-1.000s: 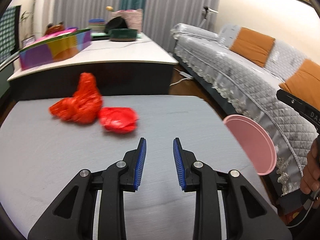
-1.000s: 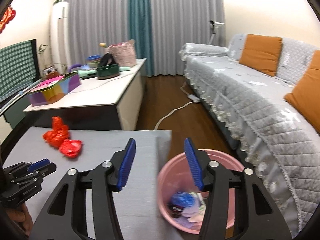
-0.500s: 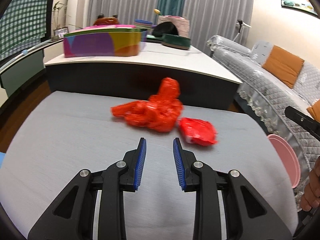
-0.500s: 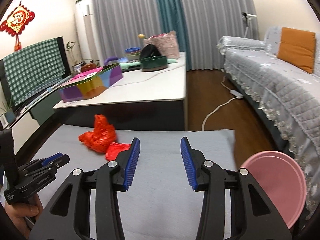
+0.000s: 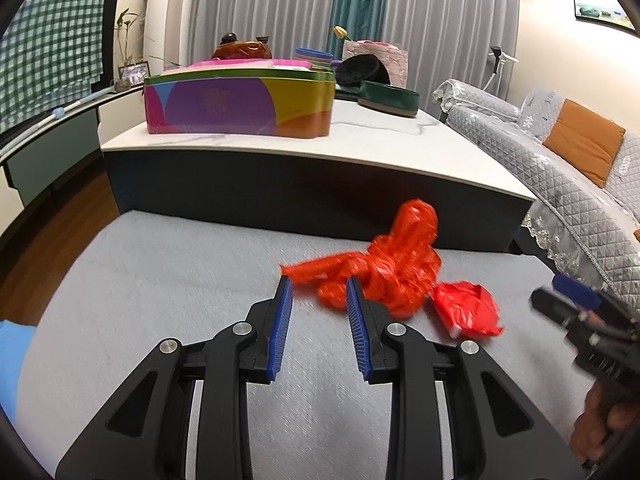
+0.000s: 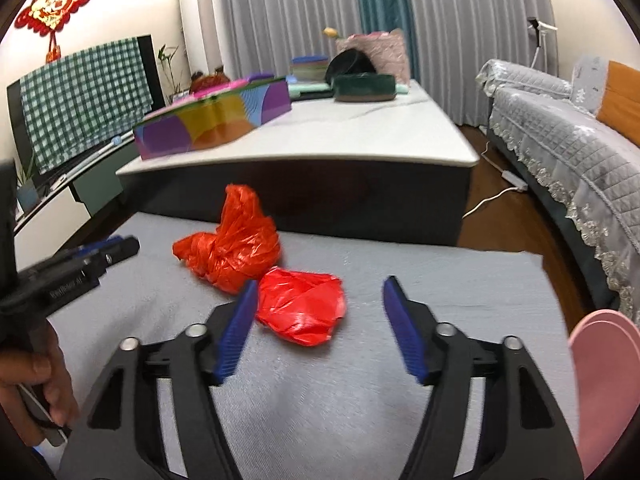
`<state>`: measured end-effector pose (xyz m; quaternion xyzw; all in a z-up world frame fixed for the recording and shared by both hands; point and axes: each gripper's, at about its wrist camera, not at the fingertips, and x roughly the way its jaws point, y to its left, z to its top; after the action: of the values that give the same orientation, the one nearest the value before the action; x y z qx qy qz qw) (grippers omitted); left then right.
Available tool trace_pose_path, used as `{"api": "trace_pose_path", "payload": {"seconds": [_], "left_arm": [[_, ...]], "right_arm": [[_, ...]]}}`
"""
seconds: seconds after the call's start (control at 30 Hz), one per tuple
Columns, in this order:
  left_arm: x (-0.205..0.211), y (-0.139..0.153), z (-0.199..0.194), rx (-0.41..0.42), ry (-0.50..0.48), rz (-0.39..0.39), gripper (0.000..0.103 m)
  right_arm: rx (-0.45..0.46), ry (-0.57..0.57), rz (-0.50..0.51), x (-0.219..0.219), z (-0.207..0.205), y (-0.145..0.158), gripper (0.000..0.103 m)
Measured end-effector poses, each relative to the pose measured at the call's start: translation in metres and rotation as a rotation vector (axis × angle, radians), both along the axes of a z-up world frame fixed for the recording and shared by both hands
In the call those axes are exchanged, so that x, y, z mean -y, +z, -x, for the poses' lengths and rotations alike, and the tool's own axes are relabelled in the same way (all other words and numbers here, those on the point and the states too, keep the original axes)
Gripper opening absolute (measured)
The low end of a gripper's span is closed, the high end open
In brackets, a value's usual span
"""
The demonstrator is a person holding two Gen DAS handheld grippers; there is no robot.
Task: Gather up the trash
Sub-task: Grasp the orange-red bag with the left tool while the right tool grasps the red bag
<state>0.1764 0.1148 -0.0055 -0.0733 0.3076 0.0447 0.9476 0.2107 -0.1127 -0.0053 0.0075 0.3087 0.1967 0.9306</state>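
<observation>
now the crumpled orange-red plastic bag and the smaller flat red plastic wrapper lie touching on the grey cloth-covered table. right gripper, jaws just widened, frames the wrapper ungripped; left gripper parted, empty, before the bag.

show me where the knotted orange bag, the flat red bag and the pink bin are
knotted orange bag (image 6: 236,248): right wrist view, on its crumpled body near the knot.
flat red bag (image 6: 304,306): right wrist view, middle of its top face.
pink bin (image 6: 604,368): right wrist view, on its rim at the right edge.
</observation>
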Motion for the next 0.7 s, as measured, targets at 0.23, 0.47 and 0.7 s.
{"api": "trace_pose_path", "payload": {"seconds": [0.23, 0.47, 0.7], "left_arm": [[-0.001, -0.007, -0.014, -0.021, -0.032, -0.001, 0.028], [0.008, -0.012, -0.031, -0.028, -0.072, 0.027, 0.029], [0.027, -0.022, -0.054, -0.069, -0.110, 0.062, 0.050]], "right_arm": [[-0.094, 0.028, 0.065, -0.037, -0.029, -0.027, 0.088], [-0.155, 0.040, 0.096, -0.043, -0.042, -0.038, 0.074], [-0.154, 0.003, 0.066, -0.022, -0.044, -0.037, 0.073]]}}
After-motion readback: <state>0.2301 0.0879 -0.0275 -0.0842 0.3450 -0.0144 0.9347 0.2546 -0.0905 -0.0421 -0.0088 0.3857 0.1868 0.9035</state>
